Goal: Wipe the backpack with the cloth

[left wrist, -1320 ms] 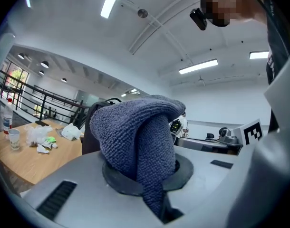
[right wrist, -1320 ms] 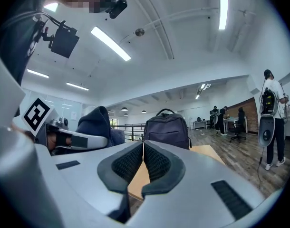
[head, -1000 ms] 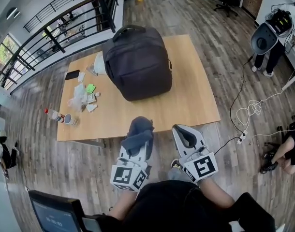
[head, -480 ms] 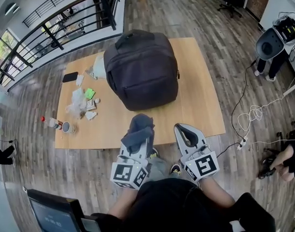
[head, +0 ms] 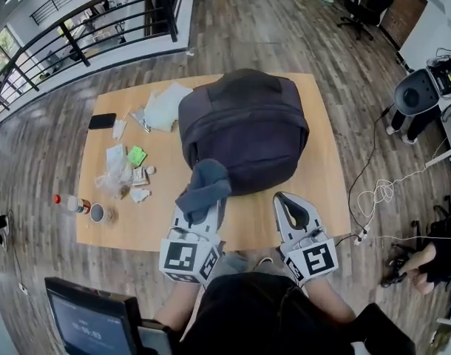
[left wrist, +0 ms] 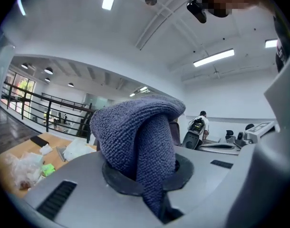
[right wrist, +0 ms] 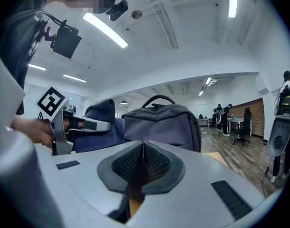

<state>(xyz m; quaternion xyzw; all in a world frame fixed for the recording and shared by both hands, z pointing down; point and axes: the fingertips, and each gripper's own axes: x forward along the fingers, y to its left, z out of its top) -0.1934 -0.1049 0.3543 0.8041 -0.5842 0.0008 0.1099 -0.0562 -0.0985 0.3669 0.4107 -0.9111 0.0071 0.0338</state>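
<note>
At the table's point(head: 244, 224) near edge, my left gripper point(head: 199, 214) pinches the blue-grey cloth point(head: 205, 186) just before the dark backpack point(head: 248, 124) mid-table; my right gripper point(head: 293, 207) is closed, empty.

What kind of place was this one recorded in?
Probably an open-plan office or lab, seemingly on a mezzanine. A black railing edges the wood floor, an office chair stands at the far side, and strip lights run along the ceiling.
</note>
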